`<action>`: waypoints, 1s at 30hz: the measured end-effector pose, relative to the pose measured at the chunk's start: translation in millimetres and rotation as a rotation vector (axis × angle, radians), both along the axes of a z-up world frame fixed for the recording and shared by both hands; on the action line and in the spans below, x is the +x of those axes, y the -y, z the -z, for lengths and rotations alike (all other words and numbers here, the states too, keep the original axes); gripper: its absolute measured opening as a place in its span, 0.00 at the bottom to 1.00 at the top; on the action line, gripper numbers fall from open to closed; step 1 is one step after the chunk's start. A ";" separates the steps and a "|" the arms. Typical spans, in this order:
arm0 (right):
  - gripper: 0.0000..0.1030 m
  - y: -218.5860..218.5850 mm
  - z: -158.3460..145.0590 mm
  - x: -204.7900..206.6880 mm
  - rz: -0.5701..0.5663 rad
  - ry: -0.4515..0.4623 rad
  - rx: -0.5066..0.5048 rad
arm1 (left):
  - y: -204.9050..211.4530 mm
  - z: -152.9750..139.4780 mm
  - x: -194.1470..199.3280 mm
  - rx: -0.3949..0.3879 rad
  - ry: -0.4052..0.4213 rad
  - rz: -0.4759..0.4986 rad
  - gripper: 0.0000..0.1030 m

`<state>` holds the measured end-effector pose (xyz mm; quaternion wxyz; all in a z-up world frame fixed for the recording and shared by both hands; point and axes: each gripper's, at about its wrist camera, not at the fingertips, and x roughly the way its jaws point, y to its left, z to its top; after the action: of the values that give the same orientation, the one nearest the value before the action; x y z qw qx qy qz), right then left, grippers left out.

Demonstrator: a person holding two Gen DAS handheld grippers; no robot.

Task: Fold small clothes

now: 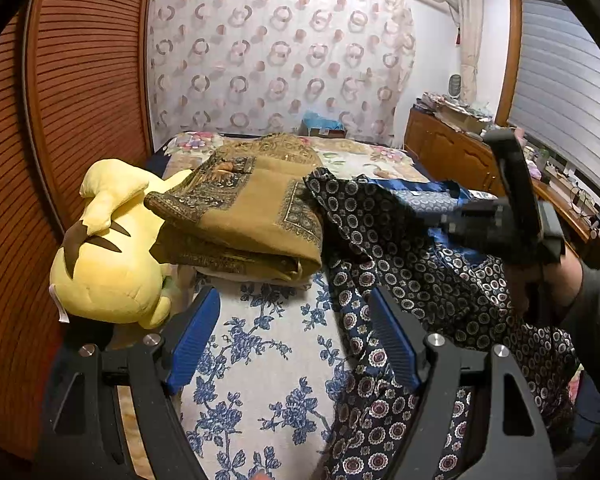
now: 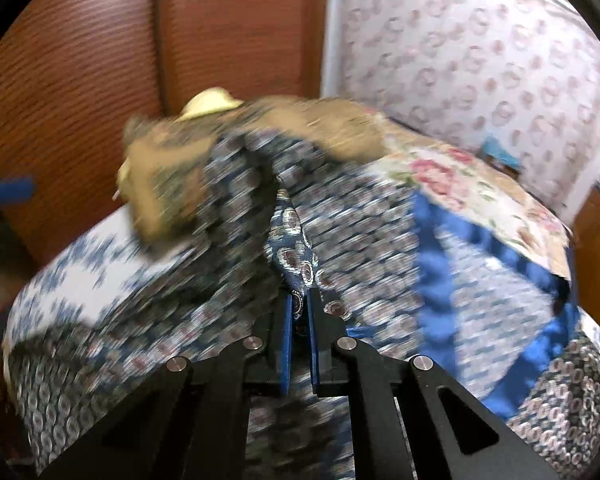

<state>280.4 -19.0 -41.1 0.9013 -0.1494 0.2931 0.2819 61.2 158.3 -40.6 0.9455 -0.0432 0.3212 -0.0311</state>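
Presently the navy patterned garment [image 1: 412, 276] lies spread over the right part of the bed [image 1: 268, 360], its long axis running from the near edge away toward the folded tan blanket [image 1: 252, 216]. A narrow gathered ridge of it points straight along the right gripper [image 2: 300, 300], whose blue pads [image 2: 287, 328] are nearly together and pinch that fold of cloth. The left gripper [image 1: 294, 340] hovers with its jaws standing wide and nothing between them; the garment's edge lies just under its right finger, while its left finger is over bare floral sheet. A yellow plush toy [image 1: 112, 264] rests to the left, touching the blanket. The right wrist view is heavily blurred, so the garment's outline and blue lining [image 2: 440, 248] there are hard to make out; its near end is cut off by the frame.
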 end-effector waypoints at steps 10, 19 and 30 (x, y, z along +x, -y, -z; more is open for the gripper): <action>0.31 40.6 -14.4 31.2 0.138 -0.010 0.082 | 10.2 6.0 43.1 -0.023 -0.025 0.026 0.75; 0.32 111.7 6.6 -17.4 0.151 -0.049 -0.022 | 33.1 15.5 86.5 0.010 -0.082 0.075 0.75; 0.32 185.0 38.3 -47.1 0.262 -0.112 -0.078 | 57.1 22.6 123.6 0.009 -0.130 0.129 0.44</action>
<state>233.3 -204.0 -79.4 0.9060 -0.1288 0.3707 0.1582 184.8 101.2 -63.2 0.9189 -0.0199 0.3841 -0.0878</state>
